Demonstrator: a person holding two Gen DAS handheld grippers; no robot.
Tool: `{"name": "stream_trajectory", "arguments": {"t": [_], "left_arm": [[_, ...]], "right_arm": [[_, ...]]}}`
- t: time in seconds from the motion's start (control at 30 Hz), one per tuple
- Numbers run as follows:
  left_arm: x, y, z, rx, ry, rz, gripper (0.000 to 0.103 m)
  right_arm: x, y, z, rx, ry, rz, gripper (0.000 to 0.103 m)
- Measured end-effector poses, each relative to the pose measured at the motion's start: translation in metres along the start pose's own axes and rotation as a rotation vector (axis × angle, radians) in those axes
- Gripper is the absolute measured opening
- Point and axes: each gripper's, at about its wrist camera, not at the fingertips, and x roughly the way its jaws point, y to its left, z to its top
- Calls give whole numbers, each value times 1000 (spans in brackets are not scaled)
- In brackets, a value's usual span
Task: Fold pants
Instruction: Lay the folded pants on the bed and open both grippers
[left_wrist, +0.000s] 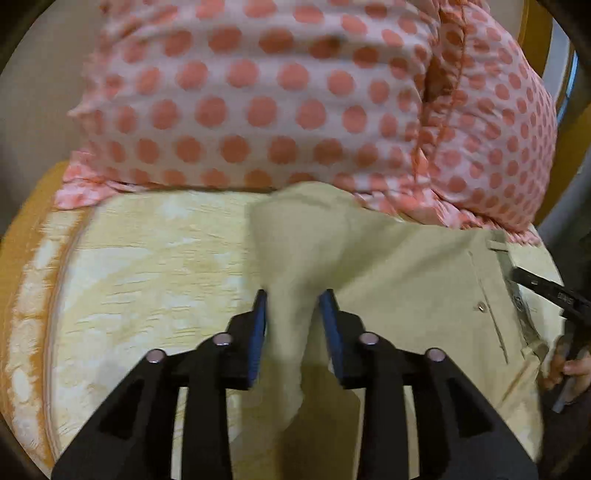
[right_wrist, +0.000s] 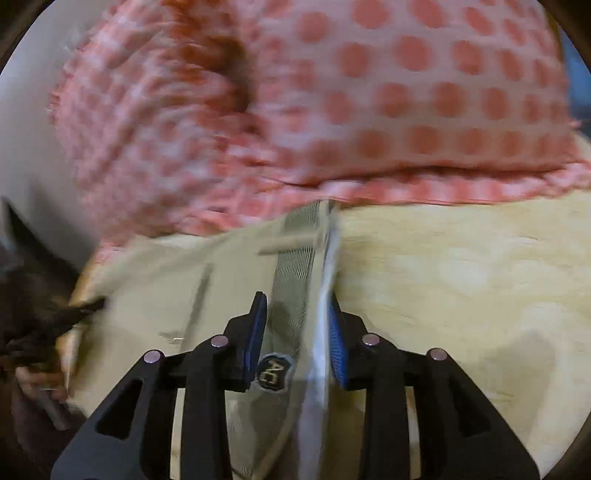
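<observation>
1. Two tongs are at work, one in each of your hands, and both pinch the same single garment: the beige cotton pants spread on the cream textured bedspread.
2. Your left gripper has its blue pads pressed onto a bunched fold of trouser cloth that rises between them; it looks like a leg or seat portion, but I cannot tell which.
3. Your right gripper clamps the waistband edge, with the grey mesh lining, a white inner strip and a dark round label lying between and just behind its fingers.
4. Holding two well-separated points probably keeps the cloth taut, so that a fold can be laid straight instead of sagging.
5. Ahead of both tongs lie pink pillows with coral polka dots; I count two, one beside the other, with the pants reaching up to their lower edge.
6. From the left tongs, the right tool shows as a dark bar at the far right, over the waistband; one small button sits near a pocket seam.
7. Folding seems only begun; both views are blurred, so finer detail stays uncertain.
</observation>
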Motion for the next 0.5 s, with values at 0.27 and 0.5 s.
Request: {"name": "stream_trajectory", "arguments": {"t": [0.27, 0.5], "left_arm": [[-23, -27, -37, 27, 38, -247, 57], [-28, -45, -58, 81, 71, -72, 73]], "right_arm": [[-14, 40, -33, -83, 112, 234, 82], [-41, 58, -59, -102, 94, -4, 91]]}}
